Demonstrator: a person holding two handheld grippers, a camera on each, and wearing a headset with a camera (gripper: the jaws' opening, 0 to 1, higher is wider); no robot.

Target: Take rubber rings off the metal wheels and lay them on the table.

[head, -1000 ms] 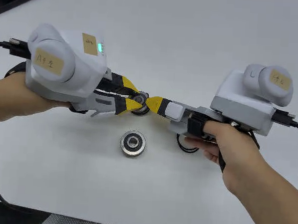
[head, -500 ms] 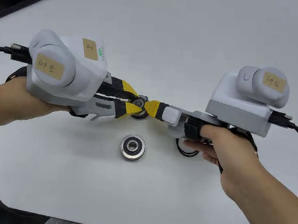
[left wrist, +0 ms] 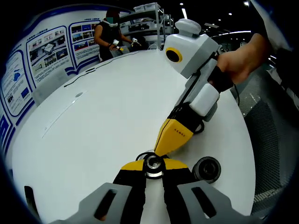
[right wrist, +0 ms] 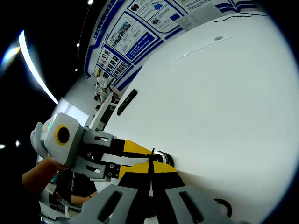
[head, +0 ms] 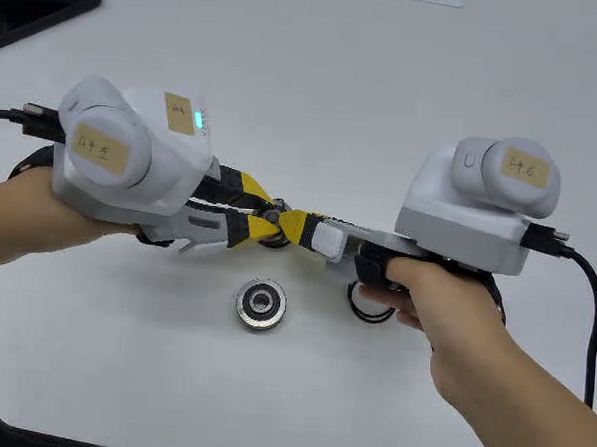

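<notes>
Table of white colour [head: 406,79] carries the work. Above it the left tongs [head: 261,225] are clamped on a small silver metal wheel [left wrist: 153,165]. The right tongs [head: 296,226] have their yellow tips together against the rim of this wheel. Compared with one second ago, they have come closer to the left ones. A second silver metal wheel [head: 261,304] lies flat nearby, in the same place as before. Thin black rubber rings [head: 366,312] lie on the table, partly under the right hand [head: 444,306]; their number I cannot tell.
</notes>
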